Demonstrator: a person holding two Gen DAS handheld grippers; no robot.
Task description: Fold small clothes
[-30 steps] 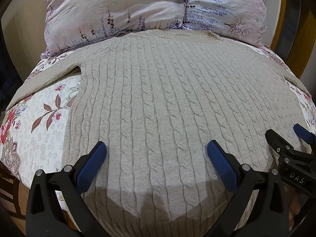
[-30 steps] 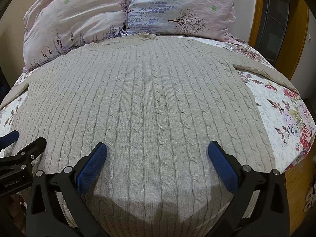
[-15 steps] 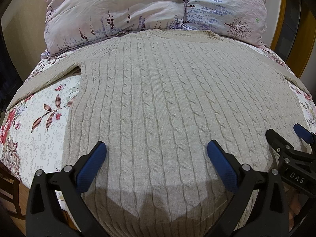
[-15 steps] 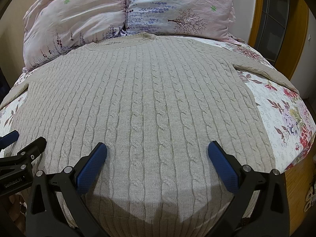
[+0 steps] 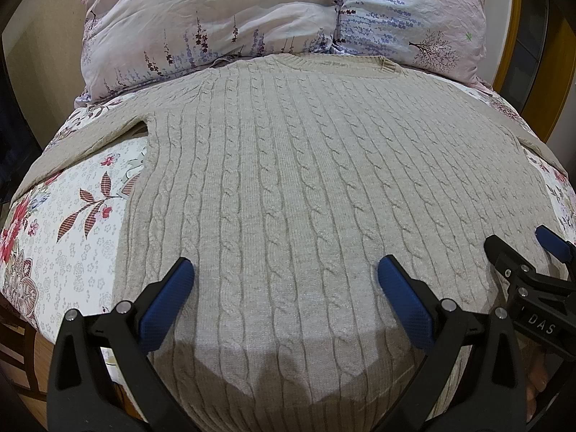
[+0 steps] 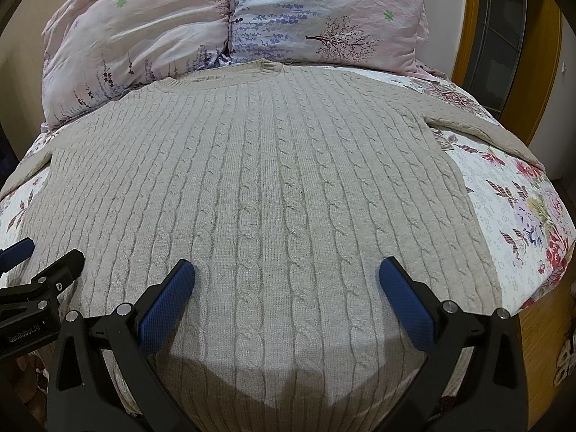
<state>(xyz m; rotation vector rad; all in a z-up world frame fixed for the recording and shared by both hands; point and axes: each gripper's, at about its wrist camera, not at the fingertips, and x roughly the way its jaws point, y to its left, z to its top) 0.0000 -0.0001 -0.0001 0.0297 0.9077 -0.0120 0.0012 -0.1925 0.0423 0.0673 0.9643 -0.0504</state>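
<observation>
A beige cable-knit sweater [image 5: 306,180] [image 6: 273,187] lies flat on the bed, collar toward the pillows and both sleeves spread sideways. My left gripper [image 5: 282,280] hovers open over the sweater's lower left part, blue pads wide apart, nothing between them. My right gripper [image 6: 284,280] hangs open the same way over the lower right part. Each gripper shows at the edge of the other's view: the right gripper [image 5: 522,252] and the left gripper [image 6: 39,259]. The hem sits below the frames, partly in shadow.
A floral bedsheet [image 5: 72,223] [image 6: 514,216] covers the bed. Two pale floral pillows [image 5: 270,18] [image 6: 234,25] rest behind the collar. A yellow wooden frame [image 6: 540,72] rises at the right. The bed's near edge drops to a wooden floor [image 6: 540,342].
</observation>
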